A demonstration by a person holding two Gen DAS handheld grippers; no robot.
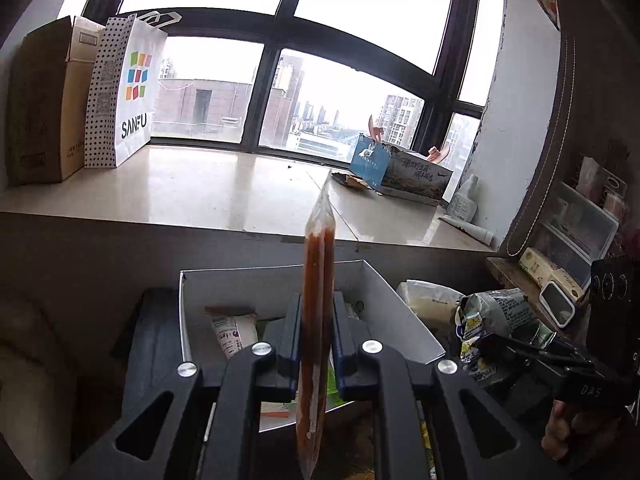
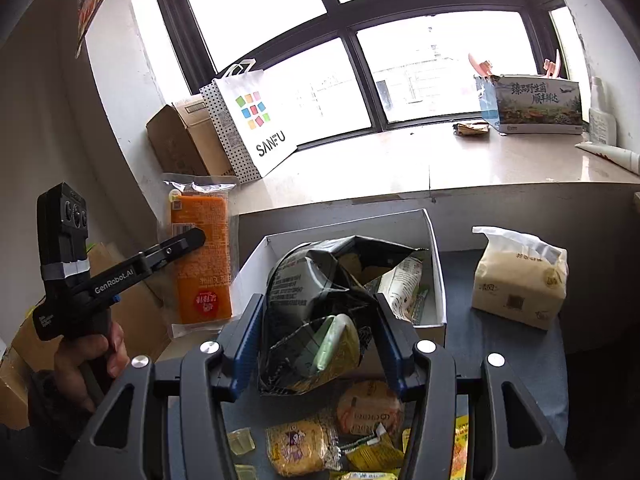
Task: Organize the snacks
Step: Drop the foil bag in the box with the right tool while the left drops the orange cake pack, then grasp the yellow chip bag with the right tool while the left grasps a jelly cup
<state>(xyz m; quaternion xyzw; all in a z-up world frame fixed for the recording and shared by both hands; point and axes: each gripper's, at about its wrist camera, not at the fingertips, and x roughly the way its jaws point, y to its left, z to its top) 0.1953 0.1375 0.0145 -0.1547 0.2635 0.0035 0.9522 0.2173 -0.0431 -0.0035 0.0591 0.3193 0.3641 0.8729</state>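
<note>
My left gripper (image 1: 316,320) is shut on an orange flat snack packet (image 1: 316,320), held edge-on and upright above the white box (image 1: 404,312). The packet's orange face also shows in the right wrist view (image 2: 202,256), to the left of the box. My right gripper (image 2: 320,328) is shut on a crumpled black snack bag (image 2: 316,312), held above the near edge of the white box (image 2: 436,280). The same bag shows in the left wrist view (image 1: 492,320). The box holds a white packet (image 1: 234,332) and other snacks.
Loose yellow snack packets (image 2: 304,448) lie on the dark table below my right gripper. A tissue pack (image 2: 520,276) stands right of the box. On the windowsill are a SANFU paper bag (image 2: 256,128), a cardboard box (image 2: 180,144) and a printed carton (image 2: 536,104).
</note>
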